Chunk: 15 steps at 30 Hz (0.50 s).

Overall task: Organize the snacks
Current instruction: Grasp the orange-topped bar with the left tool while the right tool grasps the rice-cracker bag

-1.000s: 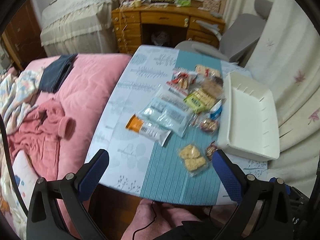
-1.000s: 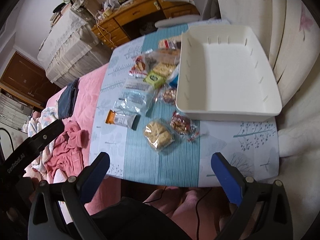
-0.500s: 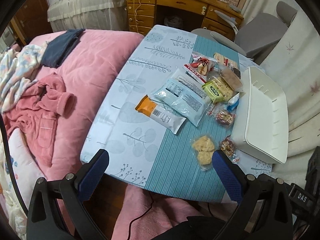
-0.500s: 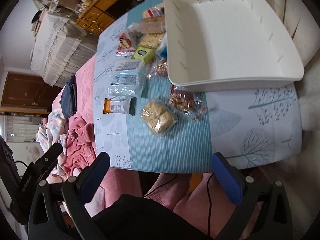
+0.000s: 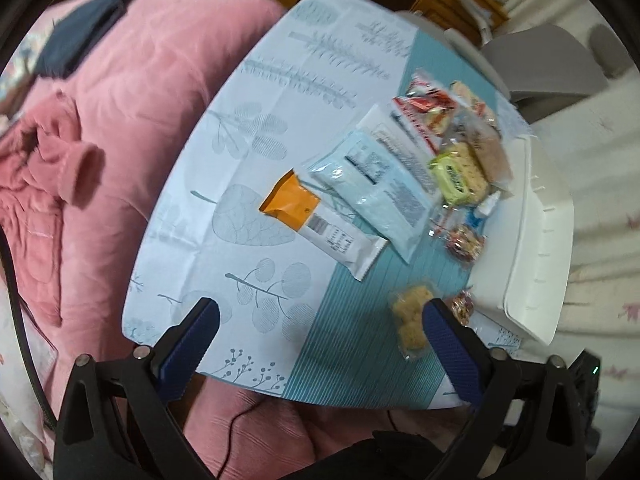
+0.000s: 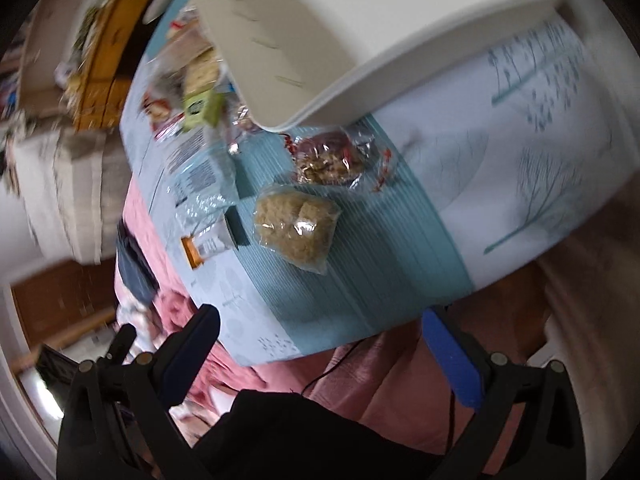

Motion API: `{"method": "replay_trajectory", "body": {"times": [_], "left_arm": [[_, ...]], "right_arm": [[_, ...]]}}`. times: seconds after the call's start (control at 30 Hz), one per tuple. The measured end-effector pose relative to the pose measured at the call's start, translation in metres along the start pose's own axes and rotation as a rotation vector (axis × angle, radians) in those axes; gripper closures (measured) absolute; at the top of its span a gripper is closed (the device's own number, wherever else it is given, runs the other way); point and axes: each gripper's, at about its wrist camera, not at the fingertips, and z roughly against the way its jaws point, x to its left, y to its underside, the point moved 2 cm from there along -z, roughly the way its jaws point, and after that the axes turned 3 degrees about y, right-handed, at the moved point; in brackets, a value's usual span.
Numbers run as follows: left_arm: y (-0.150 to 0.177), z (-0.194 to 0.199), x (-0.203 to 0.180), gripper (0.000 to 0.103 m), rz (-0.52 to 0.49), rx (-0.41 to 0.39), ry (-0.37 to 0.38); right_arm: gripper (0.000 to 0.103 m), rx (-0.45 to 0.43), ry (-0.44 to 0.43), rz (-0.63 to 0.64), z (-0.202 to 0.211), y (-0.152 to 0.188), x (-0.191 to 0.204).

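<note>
Beside the pink bed (image 5: 132, 92), a leaf-patterned tablecloth (image 5: 256, 216), apparently wrinkled.

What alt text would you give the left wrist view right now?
Open left claw hangs above the near edge of a table strewn with wrapped snacks: an orange-and-white bar, a pale blue pack, a green pack and a clear pack of crackers. An empty white tray sits at right, a pink bed at left.

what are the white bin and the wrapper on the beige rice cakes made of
The white rectangular bin looks like moulded plastic with a matte, smooth finish: rounded rim, uniform colour, small slots in its walls. The beige rice cake pack seems wrapped in thin clear plastic film: glossy highlights, crinkles, contents visible through it.
</note>
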Motion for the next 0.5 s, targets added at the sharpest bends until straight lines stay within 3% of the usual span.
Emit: {"method": "replay_trajectory", "body": {"times": [0.23,0.5], "left_arm": [[-0.032,-0.046,0.020,0.017,0.084,0.127,0.026],[-0.052,-0.110,0.037,0.032,0.202,0.288,-0.007]], "right_arm": [[0.002,-0.023,0.002,-0.172,-0.027,-0.001,0.010],[0.005,-0.046,0.047,-0.261,-0.057,-0.005,0.023]]}}
